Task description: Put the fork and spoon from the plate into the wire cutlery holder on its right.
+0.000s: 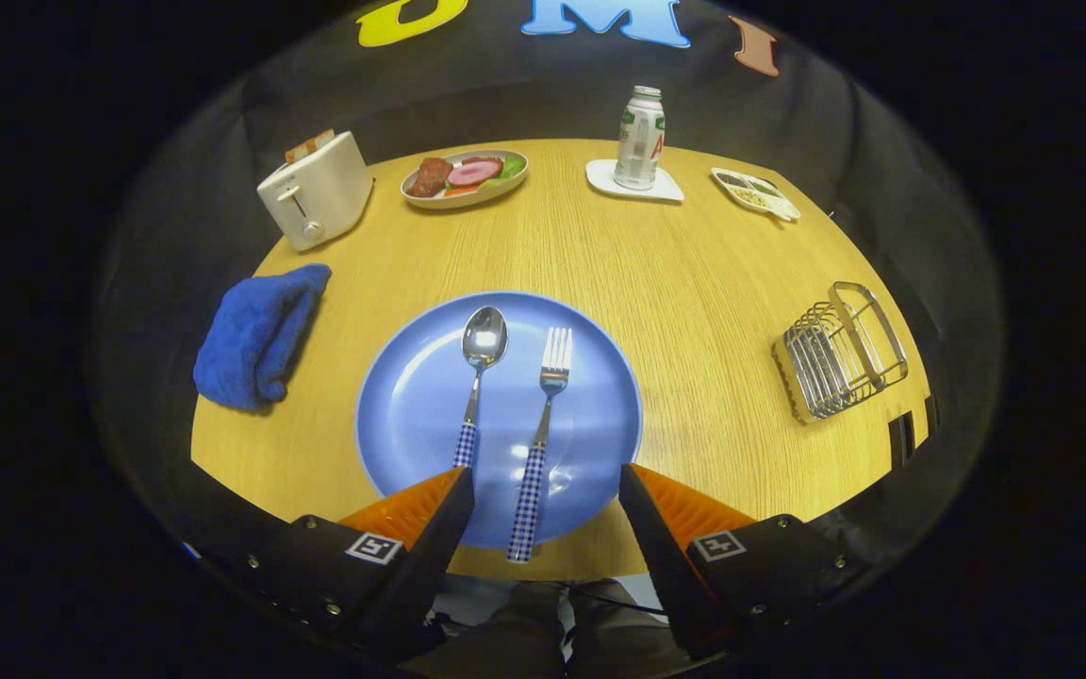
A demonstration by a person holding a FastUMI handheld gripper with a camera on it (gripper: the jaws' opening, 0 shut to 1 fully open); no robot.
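Blue plate point(411, 415) carries the spoon point(479, 377) and fork point(543, 424) side by side, handles pointing back toward the gripper point(543, 490), whose fingers stand apart around the fork's handle, holder point(840, 351) off right.

The gripper point(543, 481) hangs level, its fingers point(449, 528) spread wide apart, holding nothing.
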